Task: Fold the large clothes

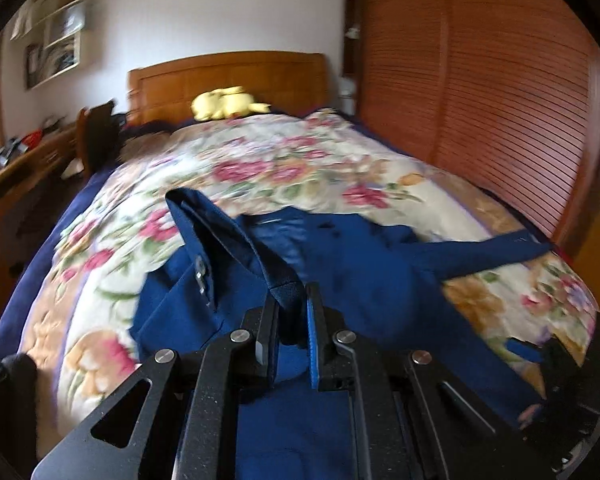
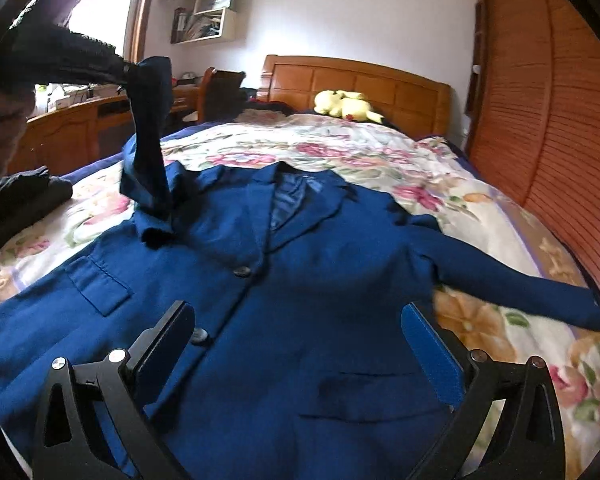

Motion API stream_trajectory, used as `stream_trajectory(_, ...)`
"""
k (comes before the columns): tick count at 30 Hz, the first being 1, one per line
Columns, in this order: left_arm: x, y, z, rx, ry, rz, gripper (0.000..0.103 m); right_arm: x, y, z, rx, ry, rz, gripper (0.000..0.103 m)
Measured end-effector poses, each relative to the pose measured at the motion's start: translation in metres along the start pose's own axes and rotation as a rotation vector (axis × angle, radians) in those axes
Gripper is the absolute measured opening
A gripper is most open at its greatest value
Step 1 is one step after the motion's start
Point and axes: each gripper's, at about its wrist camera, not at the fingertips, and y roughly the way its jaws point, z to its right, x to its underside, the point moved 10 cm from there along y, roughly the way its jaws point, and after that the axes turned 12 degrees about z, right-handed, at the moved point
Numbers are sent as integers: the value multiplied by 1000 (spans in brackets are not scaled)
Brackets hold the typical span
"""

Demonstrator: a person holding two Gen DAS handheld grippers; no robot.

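Observation:
A large blue jacket (image 2: 300,280) lies face up on the floral bedspread (image 2: 340,148), buttons and pockets showing. Its right sleeve (image 2: 520,280) lies stretched out to the right. My left gripper (image 1: 292,300) is shut on the end of the left sleeve (image 1: 228,240) and holds it lifted above the jacket; in the right wrist view the raised sleeve (image 2: 148,140) hangs from that gripper (image 2: 126,70) at the upper left. My right gripper (image 2: 300,344) is open and empty, hovering over the jacket's lower front.
A yellow plush toy (image 2: 346,106) lies by the wooden headboard (image 2: 360,80). A slatted wooden wardrobe (image 2: 540,120) runs along the right of the bed. A desk and chair (image 2: 216,92) stand at the left. A dark garment (image 2: 24,196) lies on the bed's left edge.

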Motion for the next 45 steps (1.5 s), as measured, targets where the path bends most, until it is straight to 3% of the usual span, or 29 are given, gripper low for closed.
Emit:
stream_trajectory(7, 5, -21, 58, 79, 48, -7, 12, 1, -23, 10, 22, 22, 14, 103)
stream_trajectory(14, 33, -28, 64, 40, 71, -52, 12, 1, -25, 11, 20, 33, 24, 103)
stream_trajectory(17, 52, -34, 57, 30, 59, -78, 16, 2, -25, 9, 11, 38, 23, 103)
stream_trajectory(22, 84, -53, 40, 13, 42, -105, 36, 1, -21, 8, -17, 58, 23, 103)
stream_trajectory(29, 123, -79, 4, -24, -7, -127, 41, 0, -8, -6, -87, 79, 12, 103)
stream_trajectory(31, 136, -86, -10, -43, -21, -136, 59, 2, -2, -11, -110, 78, 1, 103)
stream_trajectory(33, 148, -93, -23, -58, -40, -142, 67, 5, 3, -17, -134, 77, -13, 103)
stream_trajectory(45, 188, -122, -78, -169, -95, -153, 67, 31, 41, -44, -281, 76, -157, 93)
